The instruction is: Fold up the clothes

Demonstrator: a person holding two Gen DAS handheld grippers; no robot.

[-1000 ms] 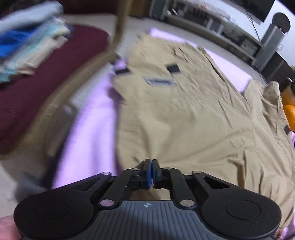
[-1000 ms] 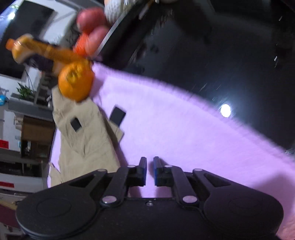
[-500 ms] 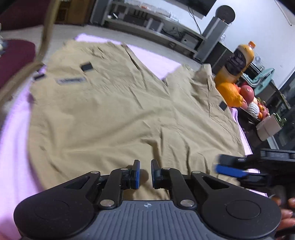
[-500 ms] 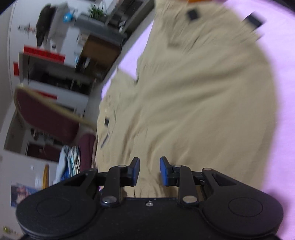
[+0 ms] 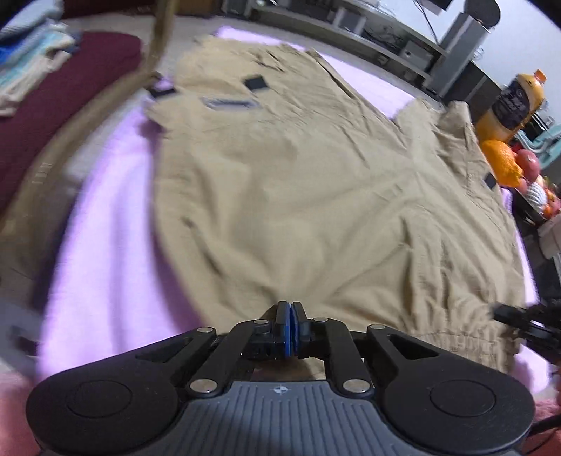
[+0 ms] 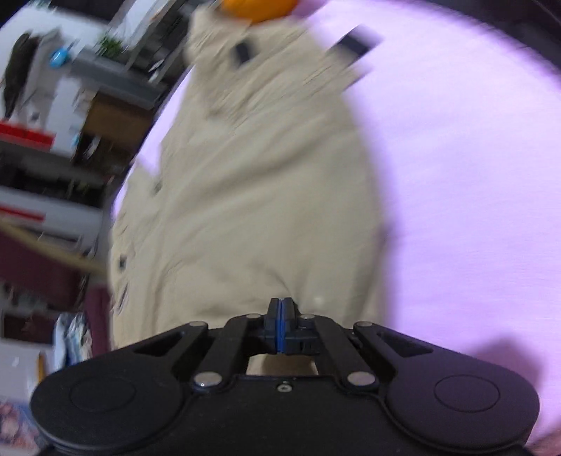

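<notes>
Both jaws pinched on tan garment (image 5: 298,196) hem

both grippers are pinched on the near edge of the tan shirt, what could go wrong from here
1. The left hand-held gripper and right hand-held gripper each pinch only a small bit of the tan shirt; it may slip out mid-fold.
2. The orange fruit and juice bottle sit by the far sleeve; dragging the cloth could knock them.

A home living room — low media console (image 5: 368,26) far beyond the fingers, floor-standing speaker (image 5: 459,45) up to their right, orange drink bottle (image 5: 515,101) and fruit (image 5: 505,161) at right, folded laundry stack (image 5: 28,80) on maroon cushion (image 5: 59,94) upper left — lilac cloth (image 5: 105,238) beneath.
</notes>
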